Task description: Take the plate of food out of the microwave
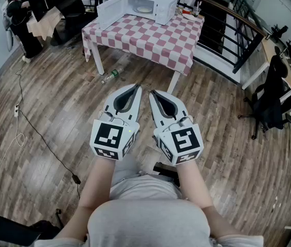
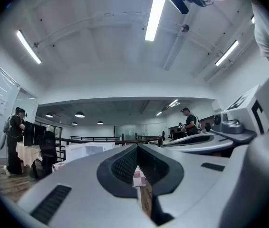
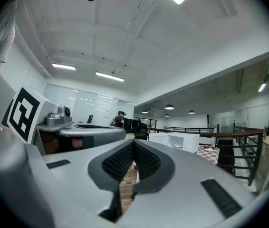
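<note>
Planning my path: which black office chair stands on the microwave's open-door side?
The chair at upper left, near the person; the other chair sits far right.

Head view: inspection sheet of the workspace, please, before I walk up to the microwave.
Surface: table with a checked cloth, across the wooden floor.
Job's things: microwave on the table, door open; plate inside.
Clutter: bottle lying on the floor by the table; small items beside the microwave.
Grippers: left gripper and right gripper side by side, jaws together, empty.
Cables: cable trailing over the floor at left.
Surroundings: person far left, railing, office chair.
</note>
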Tool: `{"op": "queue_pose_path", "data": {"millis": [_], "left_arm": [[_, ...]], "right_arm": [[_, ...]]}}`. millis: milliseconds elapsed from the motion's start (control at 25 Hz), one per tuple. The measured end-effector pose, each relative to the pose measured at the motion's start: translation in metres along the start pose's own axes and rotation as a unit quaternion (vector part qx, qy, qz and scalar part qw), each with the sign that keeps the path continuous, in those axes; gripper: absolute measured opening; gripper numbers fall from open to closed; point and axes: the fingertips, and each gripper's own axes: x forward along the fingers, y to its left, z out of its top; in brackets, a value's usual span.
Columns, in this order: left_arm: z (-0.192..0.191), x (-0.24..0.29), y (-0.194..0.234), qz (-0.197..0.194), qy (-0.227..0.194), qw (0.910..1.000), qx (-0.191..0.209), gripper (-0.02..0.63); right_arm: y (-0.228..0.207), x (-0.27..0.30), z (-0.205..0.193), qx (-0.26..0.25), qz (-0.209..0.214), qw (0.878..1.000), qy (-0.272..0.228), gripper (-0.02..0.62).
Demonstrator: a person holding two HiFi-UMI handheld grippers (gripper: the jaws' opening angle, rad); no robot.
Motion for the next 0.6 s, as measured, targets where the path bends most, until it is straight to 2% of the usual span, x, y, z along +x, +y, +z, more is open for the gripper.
{"op": "queue_pose_path", "data": {"millis": [280,600], "left_arm": [[-0.005,-0.002,-0.011,-0.005,0.001,1.0000,0.006,0.002],[-0.012,0.022,0.007,-0.007,0.001,1.0000,0.001,0.002]], "right_arm": [[-0.002,-0.007,-0.004,-0.001,-0.006,1.000,-0.004,0.025],[-0.013,0.011,-0.011,-0.005,-0.004,1.000,-0.004,0.025]]}}
